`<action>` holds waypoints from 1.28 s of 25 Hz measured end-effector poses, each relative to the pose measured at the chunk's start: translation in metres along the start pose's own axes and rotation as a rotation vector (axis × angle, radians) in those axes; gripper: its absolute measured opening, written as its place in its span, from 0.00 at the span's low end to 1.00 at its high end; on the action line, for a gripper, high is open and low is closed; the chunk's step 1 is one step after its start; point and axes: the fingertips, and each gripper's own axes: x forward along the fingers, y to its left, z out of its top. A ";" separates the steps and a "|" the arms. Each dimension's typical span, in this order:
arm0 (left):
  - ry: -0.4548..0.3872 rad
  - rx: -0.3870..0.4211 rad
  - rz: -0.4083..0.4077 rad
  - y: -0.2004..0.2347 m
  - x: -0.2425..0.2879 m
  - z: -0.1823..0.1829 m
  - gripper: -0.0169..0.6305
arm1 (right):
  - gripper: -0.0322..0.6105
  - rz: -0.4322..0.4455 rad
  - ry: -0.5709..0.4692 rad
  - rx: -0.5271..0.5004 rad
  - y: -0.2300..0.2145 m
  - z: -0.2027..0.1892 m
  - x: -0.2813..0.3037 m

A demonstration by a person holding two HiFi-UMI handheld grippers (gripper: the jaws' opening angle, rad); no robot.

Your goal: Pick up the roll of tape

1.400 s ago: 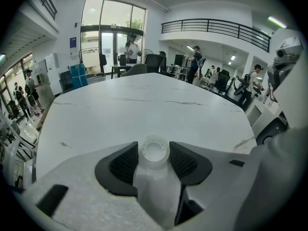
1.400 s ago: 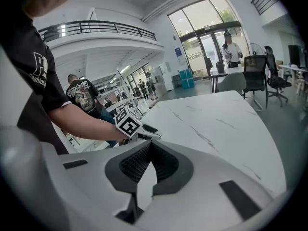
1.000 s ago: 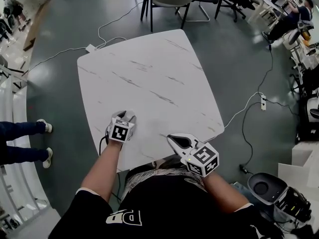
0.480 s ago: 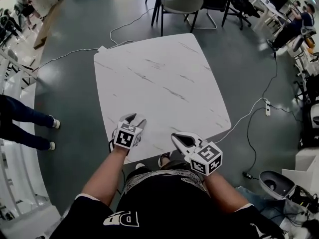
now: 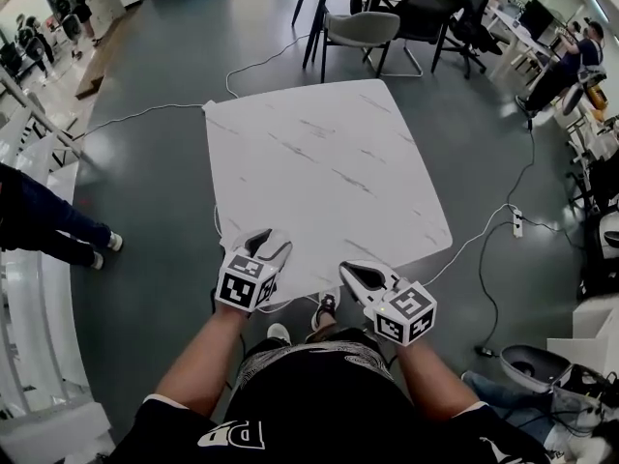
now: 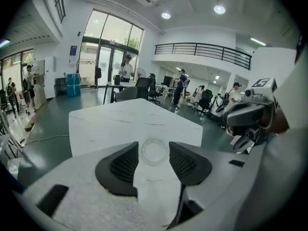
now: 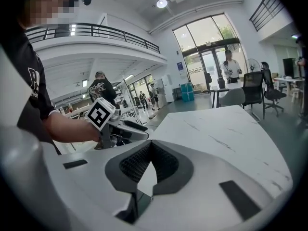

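A clear roll of tape (image 6: 154,163) sits upright between the dark pads of my left gripper (image 6: 153,145), which is shut on it and holds it above the white marble table (image 6: 120,119). In the head view the left gripper (image 5: 269,246) hovers at the table's (image 5: 319,162) near edge; the roll is too faint to make out there. My right gripper (image 5: 354,273) is beside it, also at the near edge, with its jaw tips (image 7: 151,144) together and nothing between them. Each gripper shows in the other's view: the right gripper (image 6: 250,114) and the left gripper (image 7: 126,126).
Grey chairs (image 5: 363,27) and desks stand beyond the table's far edge. Cables and a power strip (image 5: 516,222) lie on the floor to the right. A person's legs (image 5: 48,225) are at the left. My own feet (image 5: 324,307) show below the table edge.
Both grippers have drawn back from over the table to its near edge. The left one has risen with the tape roll still between its pads.
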 end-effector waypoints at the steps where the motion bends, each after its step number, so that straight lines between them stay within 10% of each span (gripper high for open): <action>1: -0.012 0.004 -0.006 -0.007 -0.008 0.002 0.34 | 0.06 -0.001 -0.003 -0.007 0.005 0.000 -0.004; 13: -0.146 0.009 -0.027 -0.034 -0.138 -0.017 0.34 | 0.06 -0.009 -0.069 -0.082 0.095 0.001 -0.008; 32: -0.224 0.037 -0.046 -0.096 -0.184 -0.014 0.34 | 0.06 0.058 -0.092 -0.121 0.113 0.002 -0.027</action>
